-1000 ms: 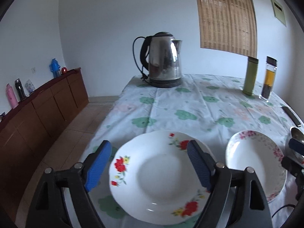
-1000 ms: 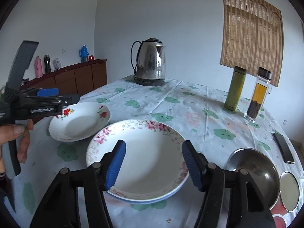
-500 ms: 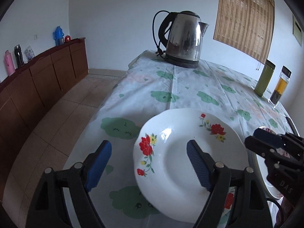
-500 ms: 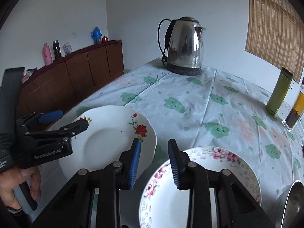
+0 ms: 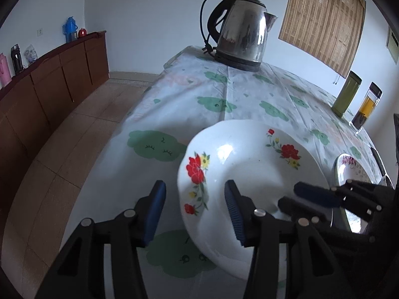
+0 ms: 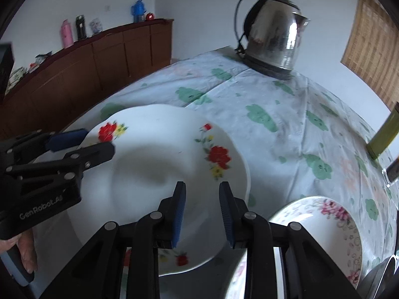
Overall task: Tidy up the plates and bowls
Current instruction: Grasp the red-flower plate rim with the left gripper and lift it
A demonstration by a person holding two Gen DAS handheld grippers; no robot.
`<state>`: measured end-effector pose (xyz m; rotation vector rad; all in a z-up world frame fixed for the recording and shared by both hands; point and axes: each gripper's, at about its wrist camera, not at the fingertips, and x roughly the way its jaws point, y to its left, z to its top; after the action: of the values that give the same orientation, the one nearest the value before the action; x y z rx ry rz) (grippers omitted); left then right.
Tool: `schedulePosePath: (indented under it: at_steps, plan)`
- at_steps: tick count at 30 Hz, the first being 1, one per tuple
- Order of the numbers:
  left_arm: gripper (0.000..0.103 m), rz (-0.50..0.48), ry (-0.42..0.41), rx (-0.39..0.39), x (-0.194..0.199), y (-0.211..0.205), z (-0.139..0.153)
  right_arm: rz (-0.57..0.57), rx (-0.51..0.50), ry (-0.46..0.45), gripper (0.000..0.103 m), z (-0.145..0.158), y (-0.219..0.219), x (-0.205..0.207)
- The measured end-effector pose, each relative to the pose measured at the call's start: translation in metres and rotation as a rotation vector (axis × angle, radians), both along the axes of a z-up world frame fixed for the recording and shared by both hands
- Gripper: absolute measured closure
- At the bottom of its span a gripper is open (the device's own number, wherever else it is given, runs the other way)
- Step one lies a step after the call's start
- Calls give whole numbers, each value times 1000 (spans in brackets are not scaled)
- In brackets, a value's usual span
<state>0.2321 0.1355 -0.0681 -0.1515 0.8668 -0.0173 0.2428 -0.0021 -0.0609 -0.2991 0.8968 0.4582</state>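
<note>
A white plate with red flowers lies on the flowered tablecloth near the table's left edge. My left gripper straddles its left rim, one finger outside and one over the dish. Its jaws are closing, and a gap still shows beside the rim. My right gripper hovers over the plate's right side by the rim. Its jaws are narrow and closing, with plate surface between them, and I see no pad pressing. A second plate with pink flowers sits just to the right.
A steel kettle stands at the table's far end. A green bottle and an amber bottle stand far right. A metal bowl is at the lower right. The floor and a wooden sideboard lie to the left. A hand holds the left gripper.
Both grippers came down onto the red-flowered plate. The right one swung left off the pink-flowered plate. Both pairs of jaws narrowed.
</note>
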Motion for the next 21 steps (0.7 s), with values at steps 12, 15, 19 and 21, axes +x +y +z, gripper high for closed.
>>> schedulePosePath:
  at_steps: [12, 15, 19, 21]
  plan:
    - [55, -5, 20, 18, 3, -3, -7, -135, -20, -75, 78, 14, -31, 12]
    - [55, -16, 27, 14, 3, -5, -8, -129, -62, -75, 74, 10, -26, 12]
    - [55, -19, 32, 15, 3, -5, -9, -128, -54, -45, 72, 7, -28, 15]
    - [55, -13, 35, 11, 3, -2, -10, -116, -47, -43, 72, 7, -28, 13]
